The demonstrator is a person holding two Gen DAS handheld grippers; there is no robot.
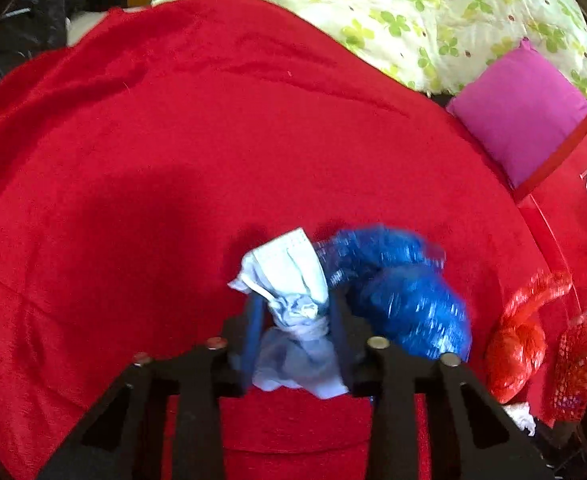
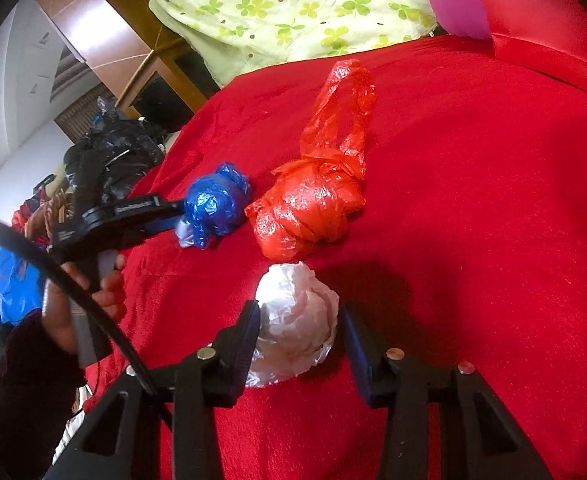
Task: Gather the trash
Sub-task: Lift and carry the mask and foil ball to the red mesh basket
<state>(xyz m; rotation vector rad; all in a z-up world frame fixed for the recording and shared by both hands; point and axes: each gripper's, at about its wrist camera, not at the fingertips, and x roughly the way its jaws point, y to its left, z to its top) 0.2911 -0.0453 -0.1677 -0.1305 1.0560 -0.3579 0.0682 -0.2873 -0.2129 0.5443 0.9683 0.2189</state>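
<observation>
On the red blanket (image 2: 473, 184), the white plastic wad (image 2: 297, 320) lies between the right tool's (image 2: 299, 334) parted fingers, just short of the red bag (image 2: 309, 208). The left tool (image 1: 295, 320) is clamped on crumpled pale tissue (image 1: 289, 292), left of the blue bag (image 1: 397, 292).

Both wrist views look close down on the red blanket (image 1: 173, 160), sharing the blue bag (image 2: 215, 208)

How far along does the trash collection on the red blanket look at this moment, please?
Nothing can be confirmed as already collected. In hand: the left gripper is shut on a crumpled face mask; the right gripper is open around a white plastic wad, not yet clamped. Left: the blue bag and red bag lie loose on the red blanket.
</observation>
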